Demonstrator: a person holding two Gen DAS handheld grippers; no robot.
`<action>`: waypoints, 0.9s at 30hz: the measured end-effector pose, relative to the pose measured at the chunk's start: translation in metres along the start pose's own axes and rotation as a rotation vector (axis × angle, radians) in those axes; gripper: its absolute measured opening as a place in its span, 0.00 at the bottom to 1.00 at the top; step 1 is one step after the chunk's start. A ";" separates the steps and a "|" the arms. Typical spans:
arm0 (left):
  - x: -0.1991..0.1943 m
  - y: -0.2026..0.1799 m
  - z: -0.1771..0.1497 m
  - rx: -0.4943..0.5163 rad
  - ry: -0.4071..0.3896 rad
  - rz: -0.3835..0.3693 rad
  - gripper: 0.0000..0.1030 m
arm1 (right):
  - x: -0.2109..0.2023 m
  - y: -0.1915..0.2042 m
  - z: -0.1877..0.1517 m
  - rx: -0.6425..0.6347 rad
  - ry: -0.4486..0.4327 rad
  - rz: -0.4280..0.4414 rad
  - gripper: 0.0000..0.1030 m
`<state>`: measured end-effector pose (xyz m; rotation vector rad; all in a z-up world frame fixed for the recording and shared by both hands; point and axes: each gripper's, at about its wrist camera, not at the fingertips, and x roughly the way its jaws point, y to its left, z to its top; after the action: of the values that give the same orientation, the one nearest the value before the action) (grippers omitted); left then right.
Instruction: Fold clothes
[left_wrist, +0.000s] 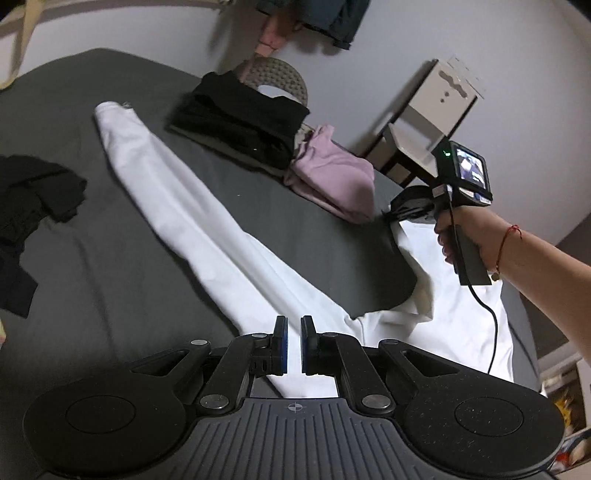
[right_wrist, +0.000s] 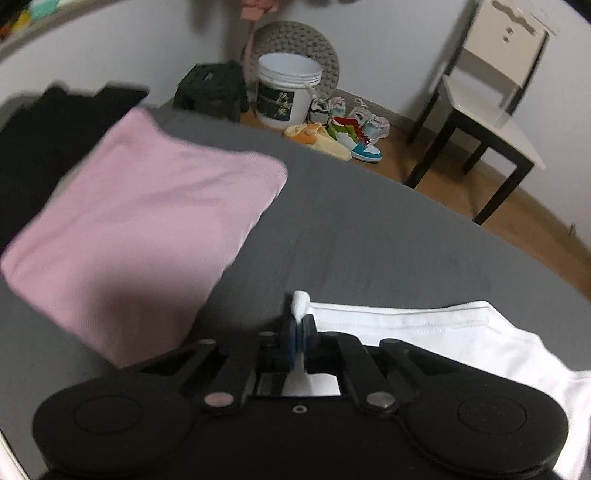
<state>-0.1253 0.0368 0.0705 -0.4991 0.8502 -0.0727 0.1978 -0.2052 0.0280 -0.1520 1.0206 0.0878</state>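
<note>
A long white garment (left_wrist: 192, 206) lies stretched across the dark grey bed (left_wrist: 92, 277), one end far at the upper left. My left gripper (left_wrist: 293, 345) sits at its near end, the blue pads a narrow gap apart with white cloth between them. In the left wrist view a hand (left_wrist: 465, 236) holds my right gripper (left_wrist: 404, 212) at the garment's right corner, which is raised off the bed. In the right wrist view my right gripper (right_wrist: 300, 326) is shut on the white garment (right_wrist: 443, 332), and a small tuft pokes out above the fingertips.
A folded pink garment (right_wrist: 140, 221) lies just left of the right gripper, next to a black folded stack (left_wrist: 240, 118). A crumpled black garment (left_wrist: 33, 206) lies at the bed's left. Beyond the bed edge stand a white bucket (right_wrist: 284, 92), shoes (right_wrist: 347, 133) and a chair (right_wrist: 491, 122).
</note>
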 end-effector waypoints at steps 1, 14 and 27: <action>0.000 0.000 0.000 -0.002 0.002 -0.002 0.04 | -0.003 -0.007 0.007 0.051 -0.010 0.032 0.04; 0.000 -0.021 0.001 0.073 -0.019 -0.005 0.04 | 0.019 -0.064 0.042 0.490 -0.070 0.186 0.04; 0.012 -0.028 -0.003 0.086 0.028 0.016 0.04 | -0.020 -0.117 0.059 0.326 -0.128 0.255 0.52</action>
<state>-0.1152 0.0078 0.0729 -0.4120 0.8744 -0.1015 0.2538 -0.3113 0.0853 0.2791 0.9094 0.1593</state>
